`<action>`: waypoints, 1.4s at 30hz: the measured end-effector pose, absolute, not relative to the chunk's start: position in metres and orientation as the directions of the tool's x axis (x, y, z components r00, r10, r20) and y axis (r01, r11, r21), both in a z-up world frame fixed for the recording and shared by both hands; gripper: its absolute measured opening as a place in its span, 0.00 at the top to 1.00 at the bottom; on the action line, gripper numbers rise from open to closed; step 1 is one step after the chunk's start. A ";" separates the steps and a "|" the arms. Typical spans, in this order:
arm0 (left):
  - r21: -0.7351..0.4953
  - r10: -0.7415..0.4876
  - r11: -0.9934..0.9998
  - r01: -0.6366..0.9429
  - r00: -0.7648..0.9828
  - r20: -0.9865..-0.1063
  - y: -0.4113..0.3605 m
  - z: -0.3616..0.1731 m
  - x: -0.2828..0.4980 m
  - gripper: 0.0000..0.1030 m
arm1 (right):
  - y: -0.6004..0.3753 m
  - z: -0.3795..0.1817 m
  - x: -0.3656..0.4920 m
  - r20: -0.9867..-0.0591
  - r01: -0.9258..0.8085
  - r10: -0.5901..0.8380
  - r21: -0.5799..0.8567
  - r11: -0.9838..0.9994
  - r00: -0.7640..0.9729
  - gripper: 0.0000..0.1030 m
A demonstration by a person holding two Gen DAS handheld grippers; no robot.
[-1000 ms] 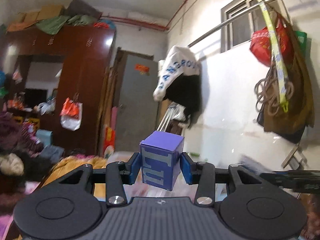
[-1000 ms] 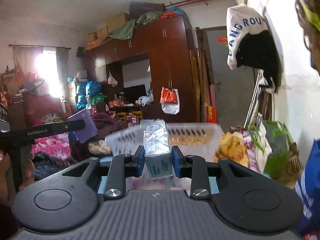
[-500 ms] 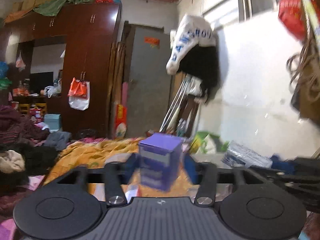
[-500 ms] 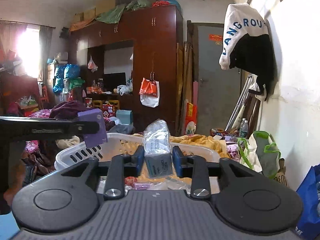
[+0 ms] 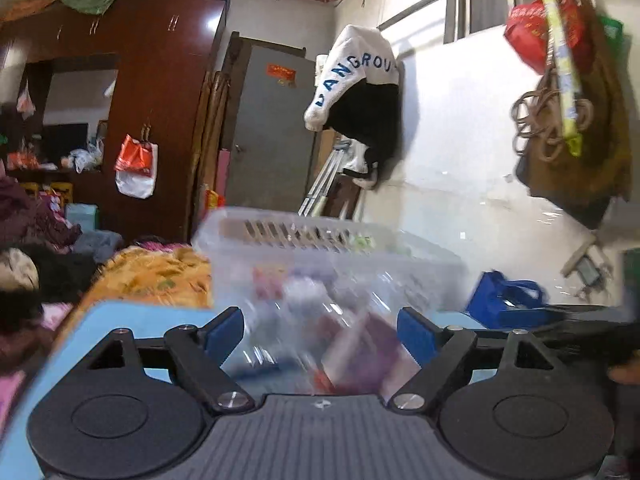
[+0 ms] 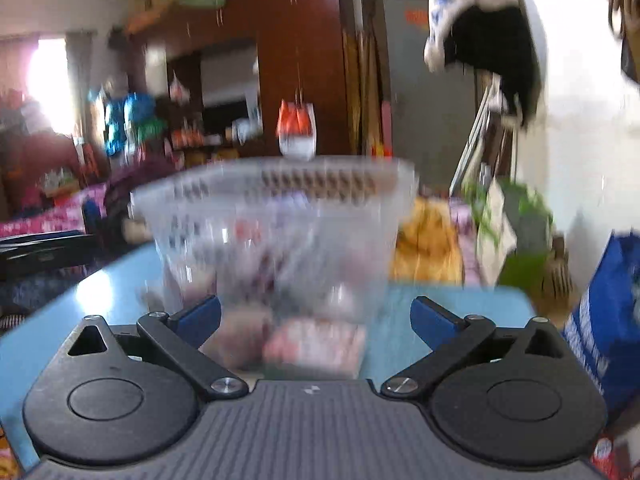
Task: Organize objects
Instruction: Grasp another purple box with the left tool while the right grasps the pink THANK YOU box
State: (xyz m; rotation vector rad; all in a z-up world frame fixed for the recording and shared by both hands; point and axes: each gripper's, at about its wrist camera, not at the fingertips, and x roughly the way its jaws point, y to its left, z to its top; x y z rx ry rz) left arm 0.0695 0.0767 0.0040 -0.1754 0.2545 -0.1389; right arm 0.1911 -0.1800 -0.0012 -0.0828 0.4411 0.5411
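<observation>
A clear plastic basket [image 5: 320,236] with slotted walls stands on the light blue table [image 5: 132,316], with several blurred packets inside; it also shows in the right wrist view [image 6: 272,188]. My left gripper [image 5: 320,330] is open and empty just in front of the basket. A blurred purple box [image 5: 360,352] lies low between its fingers, not gripped. My right gripper [image 6: 316,316] is open and empty in front of the basket. A blurred pink-and-white packet [image 6: 316,346] lies between its fingers. Both views are motion-blurred.
A blue bag [image 5: 504,296] stands to the right of the basket, and shows at the right edge of the right wrist view [image 6: 612,320]. An orange blanket [image 5: 156,272] and piles of clothes lie to the left. A wardrobe [image 5: 152,112] stands behind.
Both grippers have opened: the left let go of the purple box, the right of the clear-wrapped pack. Both have dropped lower, close in front of the basket on the blue table.
</observation>
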 end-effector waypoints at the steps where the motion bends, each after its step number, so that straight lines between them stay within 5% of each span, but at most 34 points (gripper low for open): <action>1: -0.204 -0.183 0.970 0.133 0.951 -0.248 0.072 -0.002 0.065 0.16 | -0.177 -0.005 0.194 -0.443 -0.511 0.470 0.033 0.859 0.763 0.00; 11: -0.149 -0.239 0.969 0.195 0.890 -0.389 0.024 -0.030 0.082 0.16 | -0.184 -0.028 0.210 -0.515 -0.480 0.475 0.135 0.867 0.713 0.00; 13: -0.138 -0.212 0.976 0.169 0.884 -0.417 0.021 -0.032 0.091 0.28 | -0.184 -0.028 0.210 -0.519 -0.479 0.475 0.137 0.867 0.711 0.00; 19: -0.132 -0.186 0.981 0.142 0.887 -0.422 0.020 -0.033 0.096 0.41 | -0.178 -0.029 0.216 -0.529 -0.456 0.450 0.129 0.881 0.719 0.00; 22: -0.168 -0.215 0.973 0.159 0.888 -0.405 0.025 -0.031 0.091 0.58 | -0.169 -0.030 0.217 -0.549 -0.453 0.419 0.080 0.888 0.723 0.08; 24: -0.171 -0.194 0.976 0.136 0.897 -0.396 0.031 -0.030 0.089 0.61 | -0.164 -0.031 0.220 -0.561 -0.440 0.390 0.052 0.897 0.730 0.14; 31: -0.163 -0.225 0.972 0.172 0.886 -0.405 0.035 -0.034 0.085 0.55 | -0.156 -0.034 0.224 -0.579 -0.481 0.424 0.063 0.875 0.696 0.16; 42: -0.074 -0.202 0.979 0.189 0.882 -0.426 0.021 -0.039 0.077 0.29 | -0.171 -0.035 0.218 -0.579 -0.507 0.467 0.105 0.856 0.669 0.39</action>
